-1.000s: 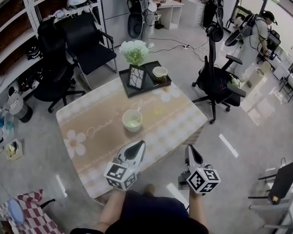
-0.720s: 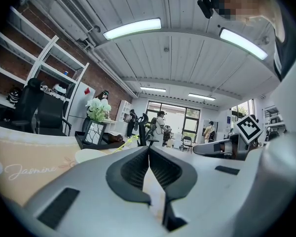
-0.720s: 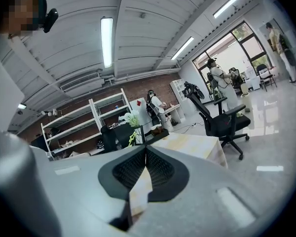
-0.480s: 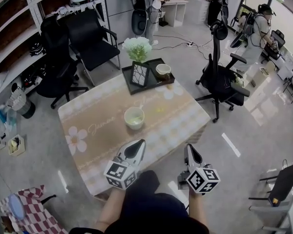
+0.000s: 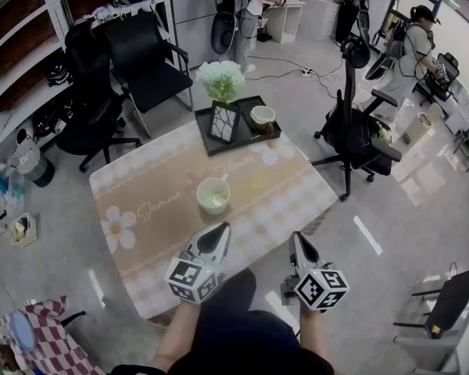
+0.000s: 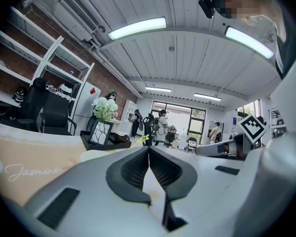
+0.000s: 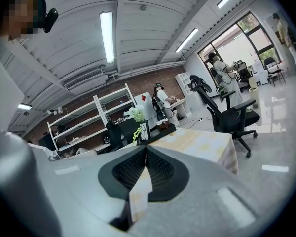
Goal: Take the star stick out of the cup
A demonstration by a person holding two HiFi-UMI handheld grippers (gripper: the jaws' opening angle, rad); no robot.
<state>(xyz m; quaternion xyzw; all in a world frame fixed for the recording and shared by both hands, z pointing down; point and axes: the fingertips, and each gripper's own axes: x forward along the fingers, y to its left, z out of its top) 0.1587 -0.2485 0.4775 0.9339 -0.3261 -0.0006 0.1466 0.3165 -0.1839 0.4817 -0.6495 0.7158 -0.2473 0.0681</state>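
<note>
A pale green cup (image 5: 213,195) stands near the middle of the beige flowered table (image 5: 156,201). In the left gripper view a yellow-green star stick (image 6: 141,140) pokes up out of the cup (image 6: 91,155). My left gripper (image 5: 221,228) hovers over the table's near edge, short of the cup, with its jaws shut and empty (image 6: 149,149). My right gripper (image 5: 295,237) is off the table's near right corner, also shut with nothing in it (image 7: 146,149). Neither gripper touches the cup.
A black tray (image 5: 246,137) at the table's far edge carries white flowers (image 5: 220,77), a framed picture (image 5: 221,122) and a bowl (image 5: 260,116). Black office chairs (image 5: 358,135) stand right of and behind the table, shelves (image 5: 31,69) at left, and people at the back.
The view has shifted slightly. Both grippers hold nearly the same places near the table's front edge, still shut. The cup has not moved.
</note>
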